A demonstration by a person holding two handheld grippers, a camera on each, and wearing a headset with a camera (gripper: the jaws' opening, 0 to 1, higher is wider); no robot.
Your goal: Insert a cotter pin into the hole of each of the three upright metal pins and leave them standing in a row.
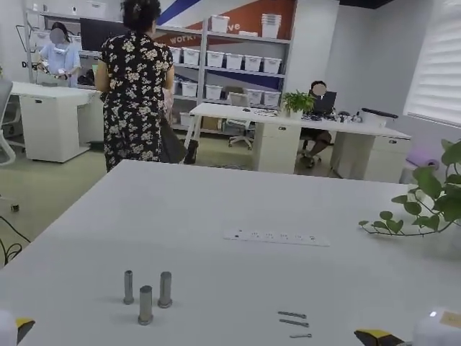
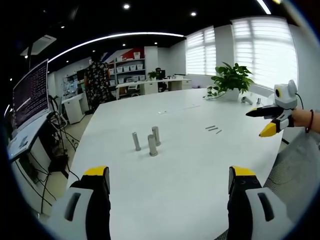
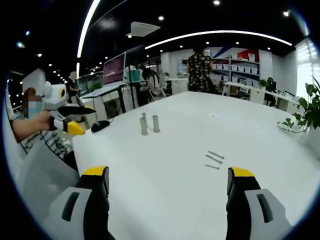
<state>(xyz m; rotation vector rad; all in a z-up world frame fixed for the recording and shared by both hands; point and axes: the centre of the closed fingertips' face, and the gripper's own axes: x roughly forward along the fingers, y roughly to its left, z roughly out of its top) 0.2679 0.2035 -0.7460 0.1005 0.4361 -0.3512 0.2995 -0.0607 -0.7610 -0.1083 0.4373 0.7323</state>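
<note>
Three upright metal pins (image 1: 146, 295) stand in a close cluster on the white table (image 1: 216, 209), left of centre near the front edge. Three small cotter pins (image 1: 294, 324) lie flat to their right. My left gripper (image 2: 169, 172) is open and holds nothing, low at the front left corner (image 1: 20, 328); the metal pins (image 2: 149, 141) are well ahead of it. My right gripper (image 3: 168, 172) is also open and holds nothing, at the front right (image 1: 378, 336), short of the cotter pins (image 3: 214, 159). The metal pins (image 3: 150, 124) stand farther off in that view.
A white power strip (image 1: 277, 237) lies mid-table behind the parts. A leafy plant (image 1: 432, 202) reaches in over the right edge. A person in a floral dress (image 1: 135, 94) stands beyond the far edge. Desks and shelves of bins fill the room behind.
</note>
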